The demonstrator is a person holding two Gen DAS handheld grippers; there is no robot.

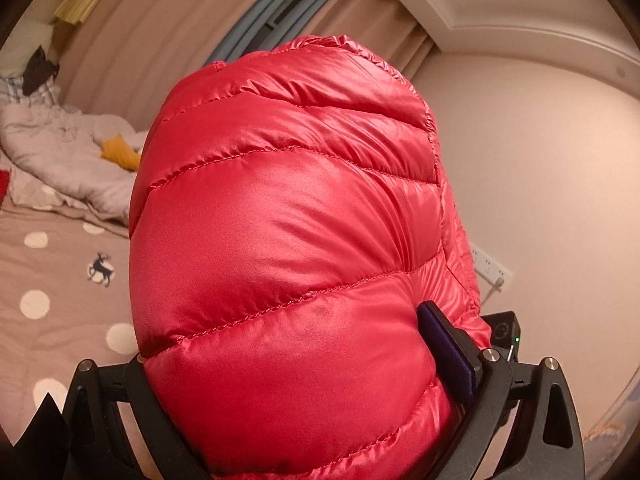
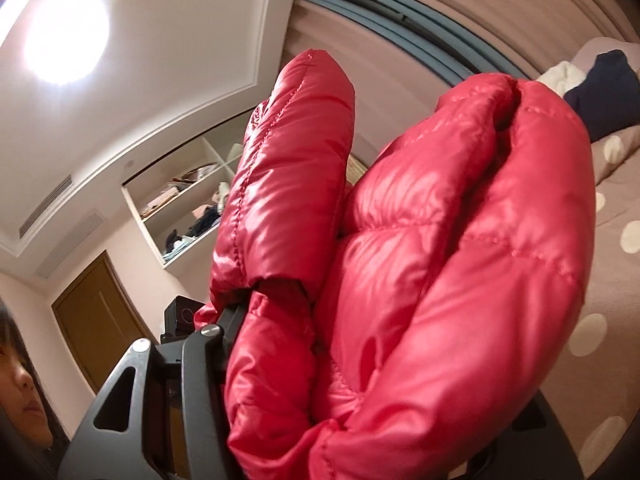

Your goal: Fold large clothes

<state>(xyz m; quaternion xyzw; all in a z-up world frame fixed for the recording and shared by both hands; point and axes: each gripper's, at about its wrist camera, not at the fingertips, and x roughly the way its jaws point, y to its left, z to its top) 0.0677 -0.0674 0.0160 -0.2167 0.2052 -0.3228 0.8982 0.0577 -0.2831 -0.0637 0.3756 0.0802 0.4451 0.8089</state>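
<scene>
On my left-hand camera, the bed with its dotted brown sheet runs along the left side, and a rumpled grey quilt is heaped toward its far end against the curtain. A yellow cloth lies on the quilt. The red puffer jacket fills the middle of this view, bulging up off the bed between the fingers of my left tongs. The purple pad on the right finger presses into the fabric, so these tongs are clamped on the jacket with the fingers held fairly wide by its bulk. To the right is bare wall with a socket strip.

On my right-hand camera, a person's face shows at the lower left edge, with a brown door and an open shelf of clothes behind. My right tongs have thick folds of the same jacket bunched between the fingers, gripped about half open. One padded part stands up on the left of the bundle. The dotted bed lies at the right edge.
</scene>
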